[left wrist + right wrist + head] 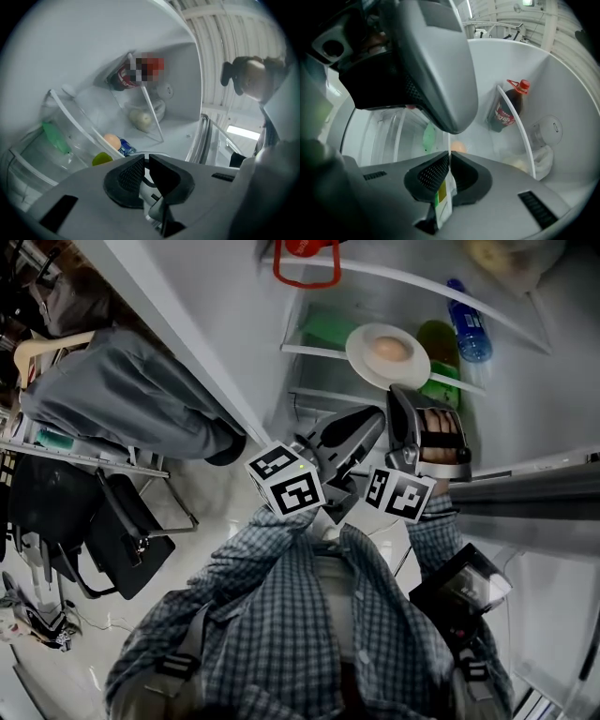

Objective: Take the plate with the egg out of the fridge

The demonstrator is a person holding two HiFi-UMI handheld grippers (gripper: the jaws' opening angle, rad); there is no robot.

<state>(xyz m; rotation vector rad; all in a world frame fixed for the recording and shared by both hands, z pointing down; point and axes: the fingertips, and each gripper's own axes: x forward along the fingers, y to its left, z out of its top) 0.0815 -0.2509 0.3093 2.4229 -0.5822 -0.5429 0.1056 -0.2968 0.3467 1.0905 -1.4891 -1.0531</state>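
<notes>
Between right claw (449,159) pads (433,172), round white plate (362,357)

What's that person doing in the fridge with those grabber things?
A person is holding two grippers at the open fridge. The right gripper is shut on the rim of the white plate that carries the egg. The plate is not out of the fridge yet. The left gripper is shut on nothing, just beside the right one.
</notes>
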